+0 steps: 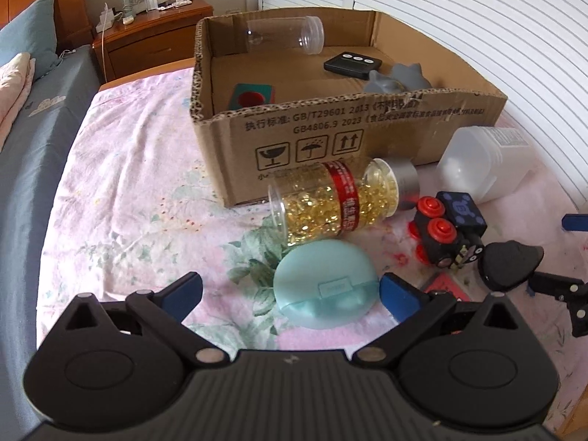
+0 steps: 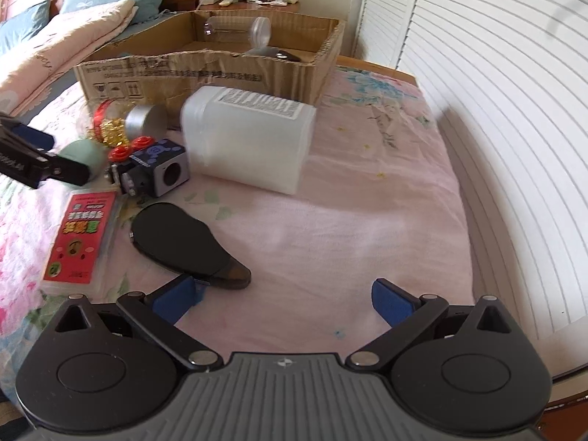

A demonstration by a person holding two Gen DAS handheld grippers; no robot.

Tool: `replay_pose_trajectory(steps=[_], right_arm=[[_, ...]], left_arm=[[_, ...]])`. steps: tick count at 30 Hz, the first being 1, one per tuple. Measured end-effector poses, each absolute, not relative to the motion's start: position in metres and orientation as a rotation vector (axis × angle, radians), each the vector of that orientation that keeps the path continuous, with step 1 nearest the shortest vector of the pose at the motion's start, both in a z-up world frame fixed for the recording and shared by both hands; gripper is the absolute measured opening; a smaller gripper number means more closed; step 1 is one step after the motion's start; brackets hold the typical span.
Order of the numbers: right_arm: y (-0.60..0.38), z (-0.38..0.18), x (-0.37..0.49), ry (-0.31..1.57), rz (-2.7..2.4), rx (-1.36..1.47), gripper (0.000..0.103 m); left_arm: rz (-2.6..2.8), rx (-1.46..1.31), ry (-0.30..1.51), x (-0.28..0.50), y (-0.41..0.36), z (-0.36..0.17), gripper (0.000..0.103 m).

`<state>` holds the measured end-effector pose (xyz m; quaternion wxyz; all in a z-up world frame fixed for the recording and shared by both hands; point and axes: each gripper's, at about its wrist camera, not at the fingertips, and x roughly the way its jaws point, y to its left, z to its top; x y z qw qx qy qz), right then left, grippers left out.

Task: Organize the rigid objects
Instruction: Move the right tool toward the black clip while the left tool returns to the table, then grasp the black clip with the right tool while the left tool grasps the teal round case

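A round teal case (image 1: 323, 286) lies on the flowered bedsheet between the fingers of my open left gripper (image 1: 290, 288); the right pad sits close against it. Beyond it lie a bottle of golden capsules (image 1: 341, 198), a cluster of black cubes with red buttons (image 1: 446, 233) and a white plastic container (image 2: 250, 139). My right gripper (image 2: 283, 292) is open over bare sheet, its left pad beside the handle of a small black paddle (image 2: 180, 239). A red card box (image 2: 82, 235) lies left of the paddle. The left gripper (image 2: 33, 161) shows around the teal case (image 2: 82, 154).
An open cardboard box (image 1: 330, 128) stands behind the items, holding a clear jar (image 1: 286, 35), a black remote (image 1: 352, 62), a grey toy (image 1: 398, 81) and a teal-and-red cube (image 1: 253, 97). White louvred doors (image 2: 496, 92) run along the right. Pillows and a nightstand are at the far left.
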<state>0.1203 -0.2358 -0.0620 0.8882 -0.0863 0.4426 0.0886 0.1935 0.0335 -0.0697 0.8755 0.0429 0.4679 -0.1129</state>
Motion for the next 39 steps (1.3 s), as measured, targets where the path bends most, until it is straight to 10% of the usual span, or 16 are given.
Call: replay_pose_trajectory(steps=[12, 39], right_arm=[[-0.230, -0.061, 0.120, 0.913, 0.172, -0.210, 0.103], [-0.182, -0.066, 0.137, 0.918, 0.238, -0.146, 0.103]], left_arm=[[-0.231, 0.069, 0.961, 0.188, 0.025, -0.072, 0.084], [-0.159, 0.062, 0.947, 0.185, 0.041, -0.079, 0.102]])
